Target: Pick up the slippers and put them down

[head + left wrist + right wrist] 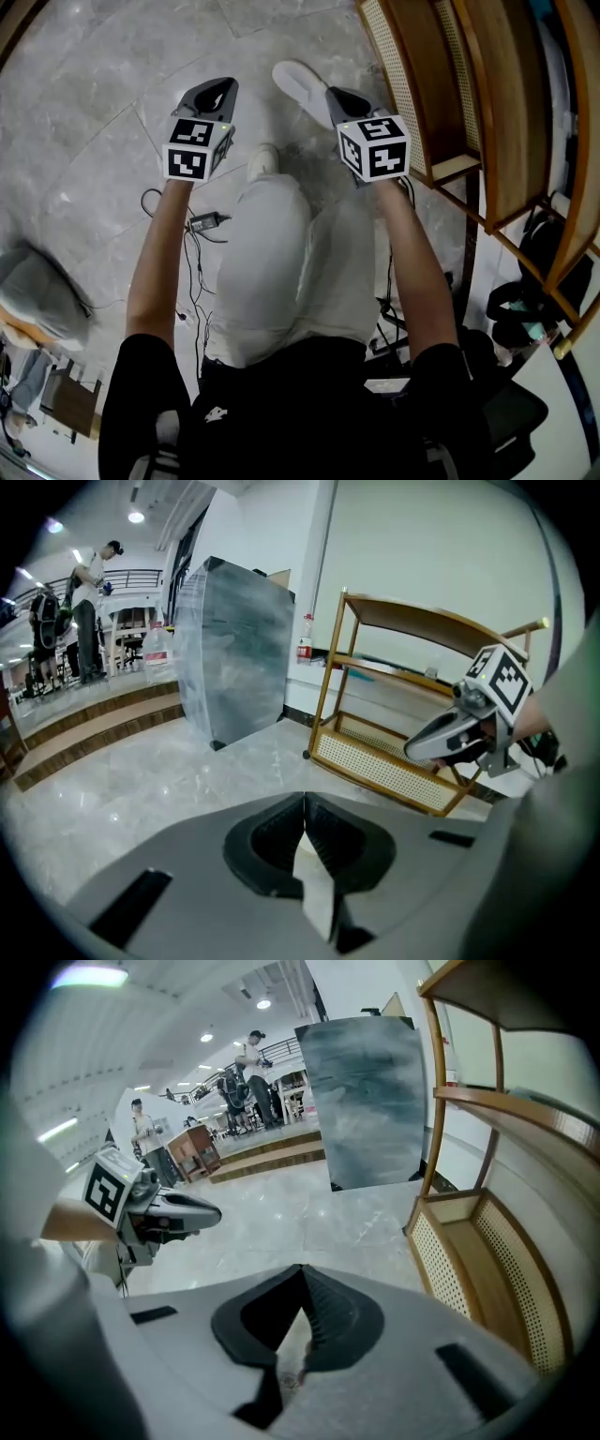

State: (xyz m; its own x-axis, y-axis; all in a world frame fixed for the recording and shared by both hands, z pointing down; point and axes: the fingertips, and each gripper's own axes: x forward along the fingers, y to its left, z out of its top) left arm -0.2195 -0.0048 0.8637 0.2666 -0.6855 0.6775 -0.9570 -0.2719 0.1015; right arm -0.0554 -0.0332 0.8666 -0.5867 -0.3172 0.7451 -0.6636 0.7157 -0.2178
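With the left gripper (pixel 223 84) and right gripper (pixel 337 95) both pinched shut on nothing I can make out, and the white slipper (pixel 298 82) just past the right one's tips beside the shelf (pixel 389 75), open wide before descending squarely over its upper

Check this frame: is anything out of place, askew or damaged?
A black power adapter and its cable lie loose on the floor beside the person's leg, a snag risk. Otherwise nothing stands out; the white slipper lies flat by the wooden shelf.
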